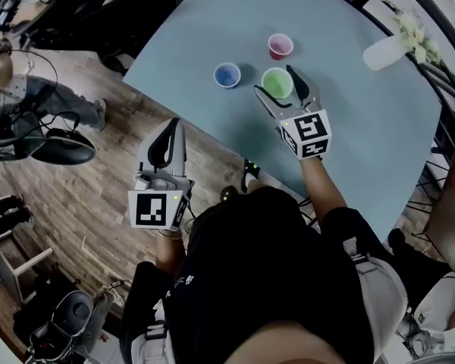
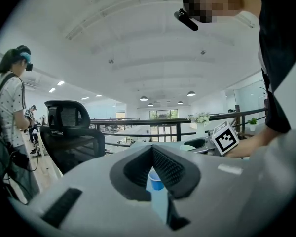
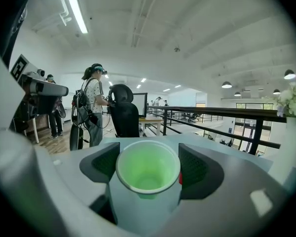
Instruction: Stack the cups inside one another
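— Three cups stood apart on the worktop, none nested. Which step was it?
— The first grasp, I judged. The right tongs sat spread either side of the green cup, not yet pressing it.
— The others?
— The blue cup stood near the green cup, and the red cup just beyond it. The left tongs, tips together and empty, hung well back from it.
— Next?
— Close, lift straight, lower it into a neighbour.
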The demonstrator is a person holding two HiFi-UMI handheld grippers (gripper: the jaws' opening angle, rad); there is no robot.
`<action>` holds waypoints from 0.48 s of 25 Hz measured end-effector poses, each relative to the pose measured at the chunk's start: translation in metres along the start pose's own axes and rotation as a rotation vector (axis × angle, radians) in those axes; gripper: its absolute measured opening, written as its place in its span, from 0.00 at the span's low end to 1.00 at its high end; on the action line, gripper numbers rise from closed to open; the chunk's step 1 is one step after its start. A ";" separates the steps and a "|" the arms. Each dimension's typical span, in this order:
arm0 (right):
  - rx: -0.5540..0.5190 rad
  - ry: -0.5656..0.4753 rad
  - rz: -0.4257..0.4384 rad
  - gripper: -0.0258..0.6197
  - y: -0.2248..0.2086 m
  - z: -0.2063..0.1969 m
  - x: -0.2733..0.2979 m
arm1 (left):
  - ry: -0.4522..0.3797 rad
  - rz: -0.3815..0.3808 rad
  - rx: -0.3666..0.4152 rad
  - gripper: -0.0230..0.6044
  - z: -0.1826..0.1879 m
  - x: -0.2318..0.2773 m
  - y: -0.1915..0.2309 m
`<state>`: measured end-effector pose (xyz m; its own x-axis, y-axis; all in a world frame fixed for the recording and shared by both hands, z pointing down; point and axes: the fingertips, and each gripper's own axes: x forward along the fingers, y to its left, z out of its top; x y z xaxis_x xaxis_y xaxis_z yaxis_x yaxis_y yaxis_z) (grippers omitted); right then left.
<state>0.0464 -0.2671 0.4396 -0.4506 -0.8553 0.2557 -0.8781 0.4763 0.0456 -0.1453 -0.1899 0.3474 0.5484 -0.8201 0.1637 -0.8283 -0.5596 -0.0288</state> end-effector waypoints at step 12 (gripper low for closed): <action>-0.037 -0.043 0.142 0.61 0.036 0.026 0.056 | 0.017 0.123 -0.018 0.02 -0.002 -0.023 0.024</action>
<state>-0.0148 -0.3031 0.4308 -0.5768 -0.7866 0.2205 -0.7991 0.5993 0.0475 -0.1775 -0.1842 0.3450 0.4409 -0.8801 0.1764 -0.8910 -0.4528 -0.0323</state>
